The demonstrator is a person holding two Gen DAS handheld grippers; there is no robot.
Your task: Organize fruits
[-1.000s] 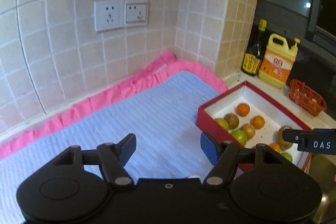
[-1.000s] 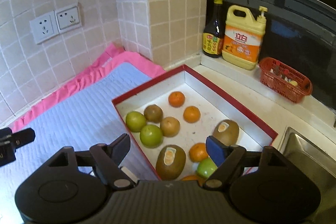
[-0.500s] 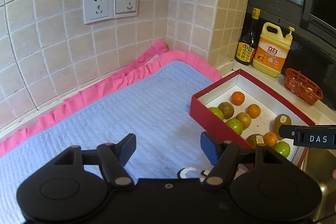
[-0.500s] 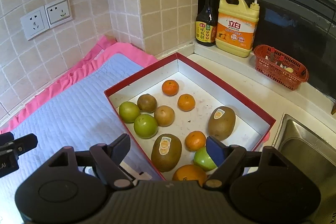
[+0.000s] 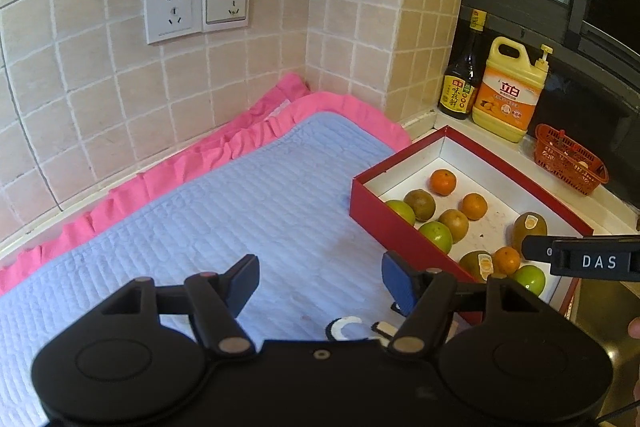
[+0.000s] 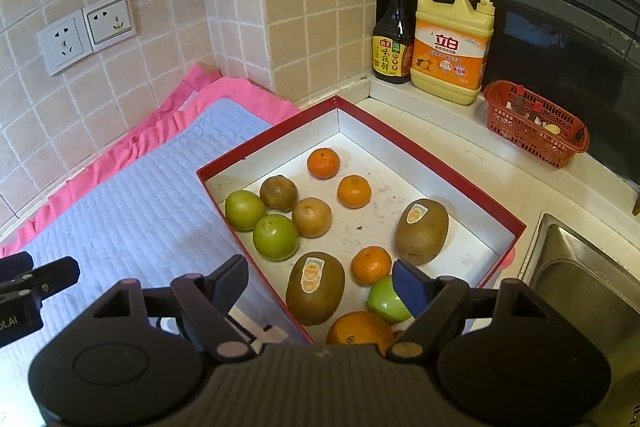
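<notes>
Tiled kitchen counter point(image 6: 460, 151): red box point(image 6: 472, 183) of fruit lies just ahead of the empty, spread right claw point(image 6: 320, 283), nearer it than the empty, spread left claw point(image 5: 318, 281).

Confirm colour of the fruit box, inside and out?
The box is red outside and on the rim, white inside. Clearest in the right wrist view.

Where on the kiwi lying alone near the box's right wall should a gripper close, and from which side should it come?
Grip the kiwi across its narrow middle, coming from above: it lies on its side in the red box, long axis slanting, with clear floor on both flanks for the fingers.
</notes>
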